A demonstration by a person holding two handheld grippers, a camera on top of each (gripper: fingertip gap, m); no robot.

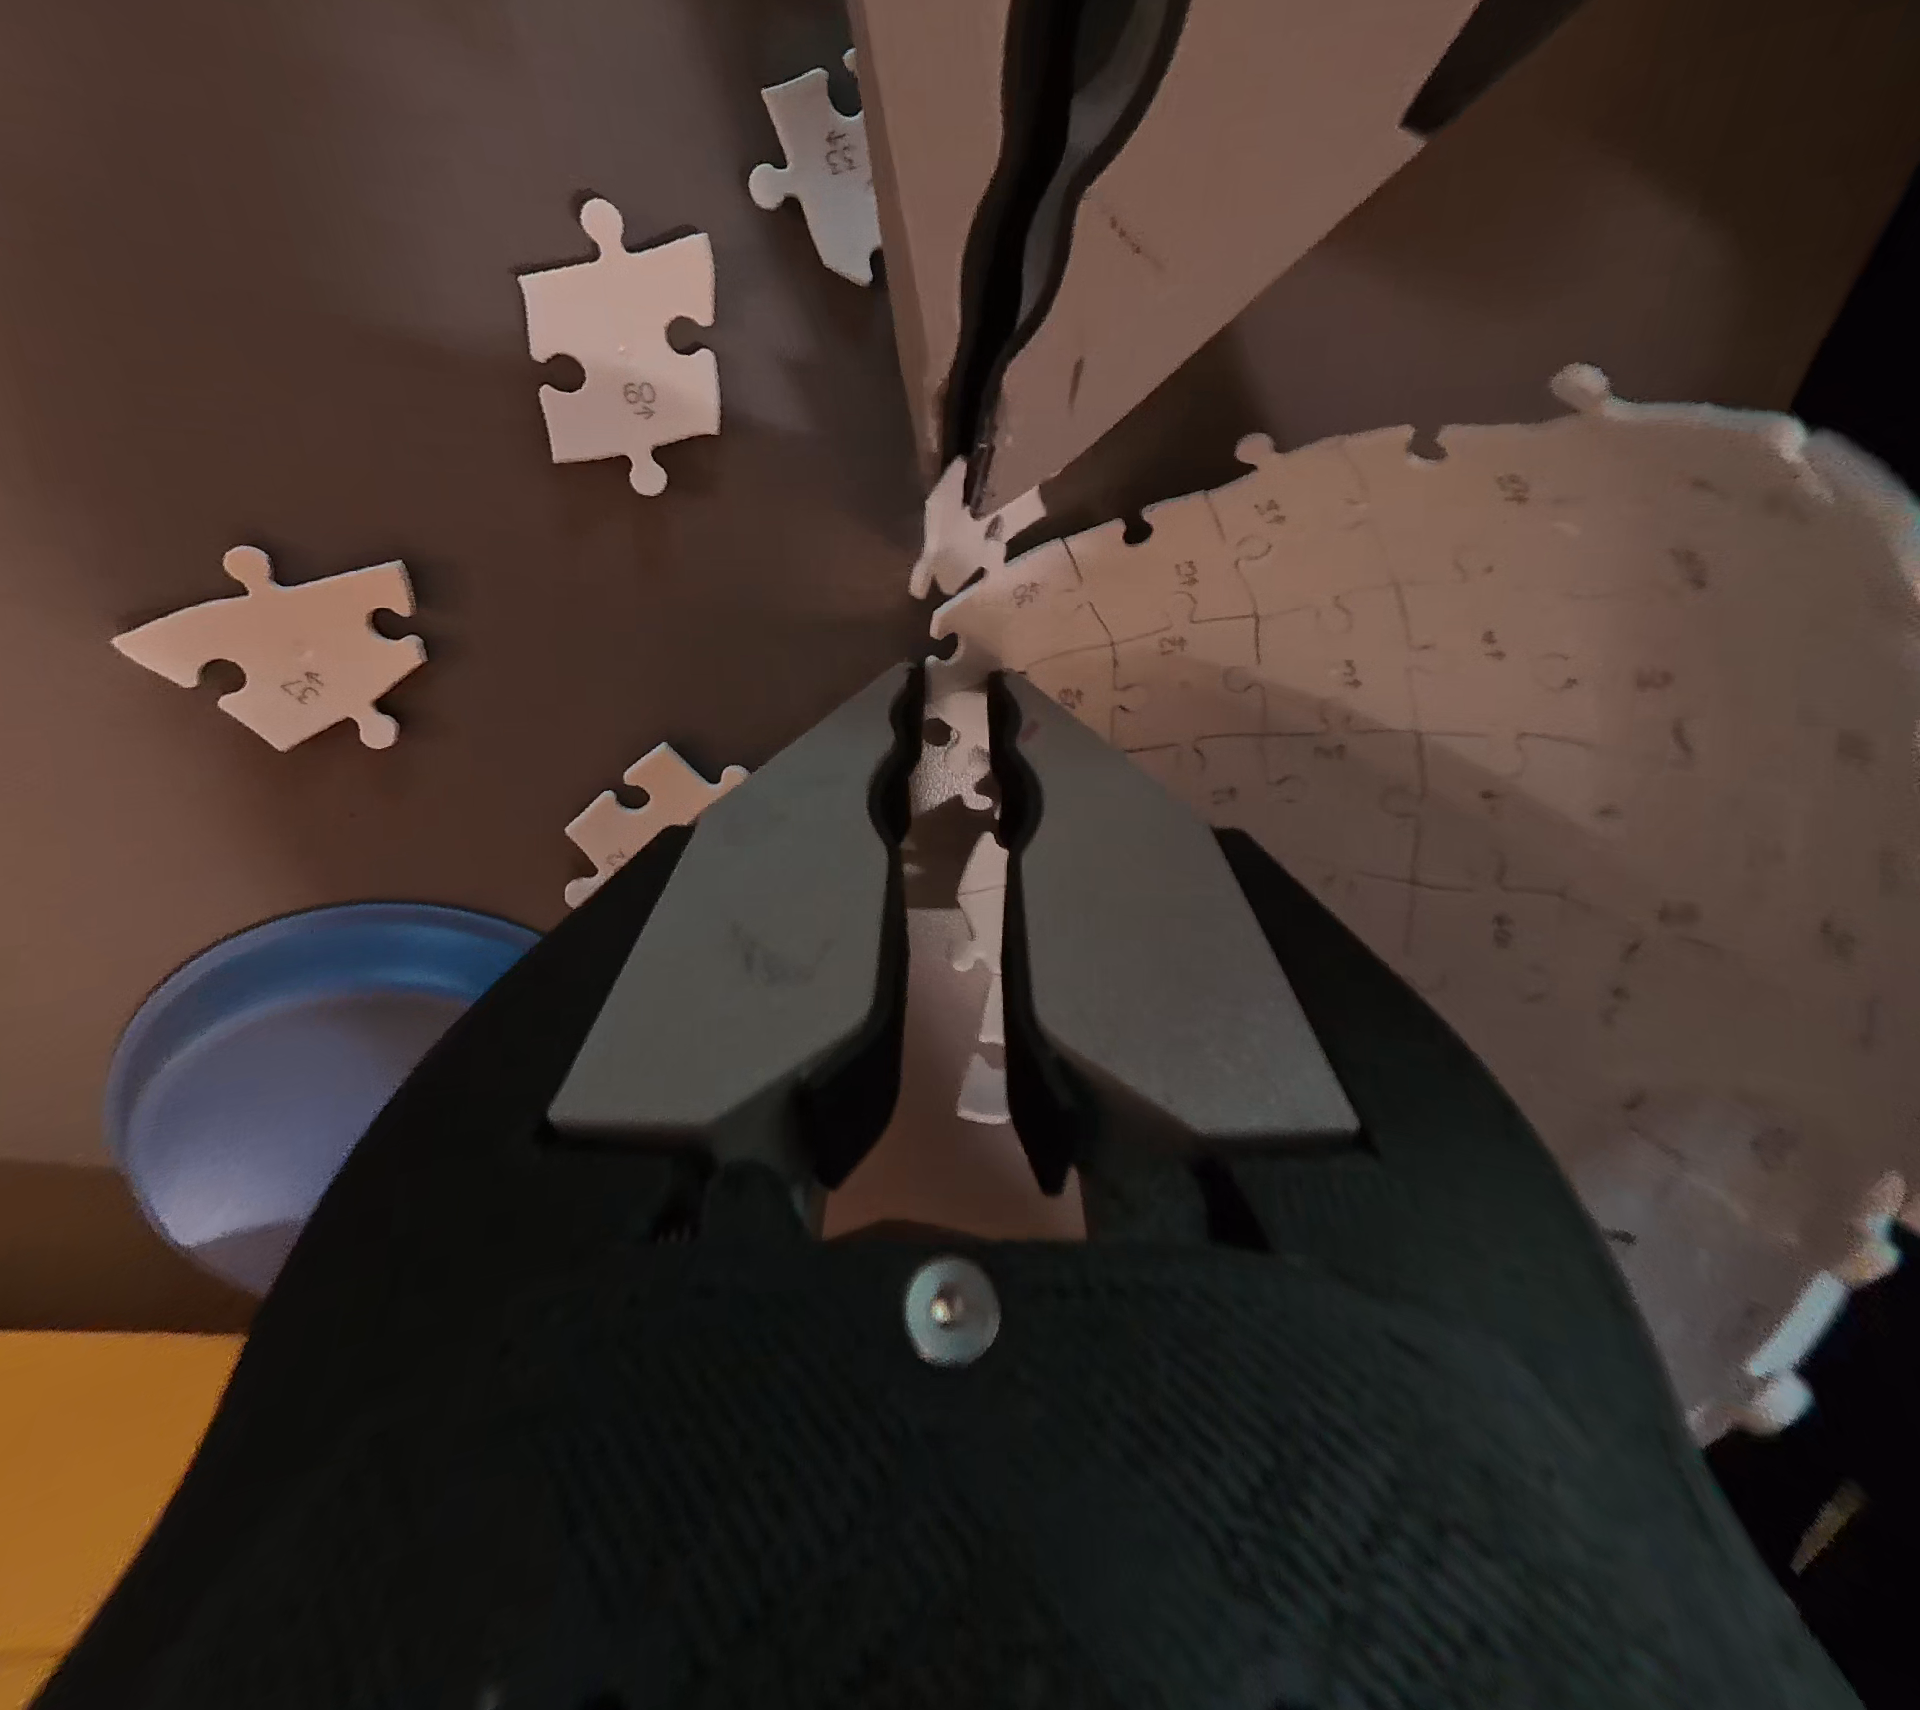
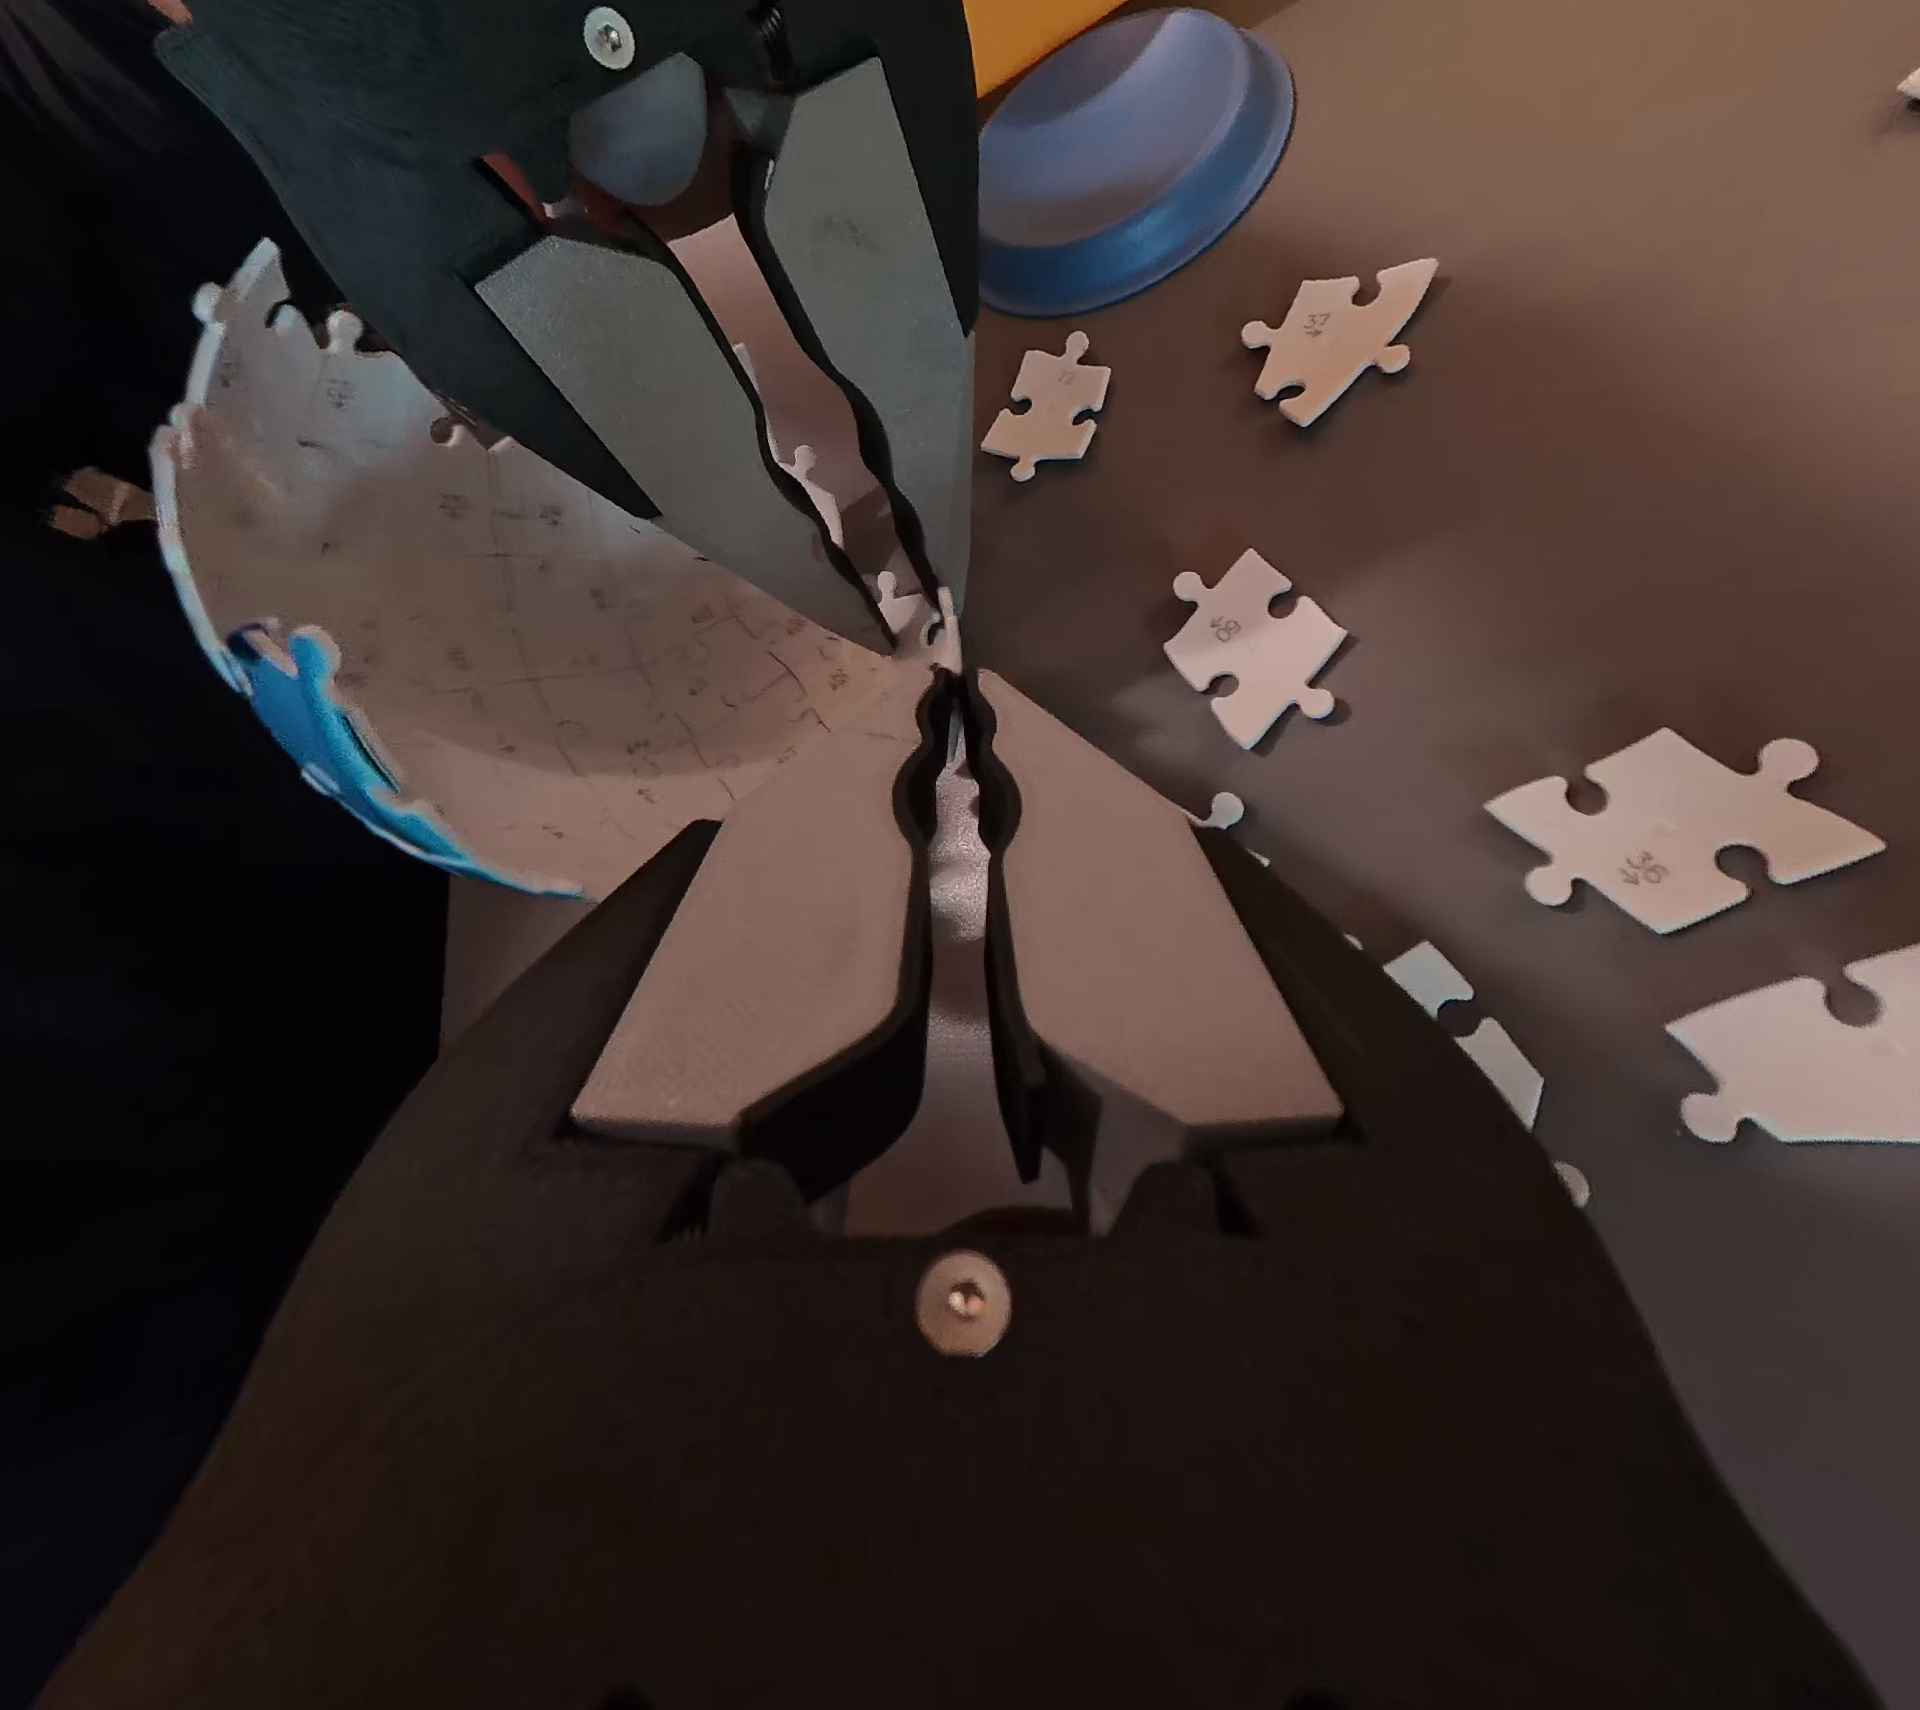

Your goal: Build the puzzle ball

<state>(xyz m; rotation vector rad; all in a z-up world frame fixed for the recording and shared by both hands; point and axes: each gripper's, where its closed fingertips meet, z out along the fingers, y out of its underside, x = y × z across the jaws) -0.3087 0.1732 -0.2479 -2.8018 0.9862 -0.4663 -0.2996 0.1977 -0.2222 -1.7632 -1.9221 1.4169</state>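
Here the left gripper [image 1: 958, 673] pinches the half-built puzzle ball's [image 1: 1455, 777] rim at 3 o'clock, steadying it, so the right gripper [image 2: 961, 681], squeezing a white piece [image 1: 961, 538], can press it in.

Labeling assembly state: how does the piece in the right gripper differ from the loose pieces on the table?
The held piece is pinched off the table in the right gripper at the rim of the half-built ball; the loose pieces lie flat and apart on the brown table. The held piece is mostly hidden; the loose ones show whole outlines. All are white-backed.
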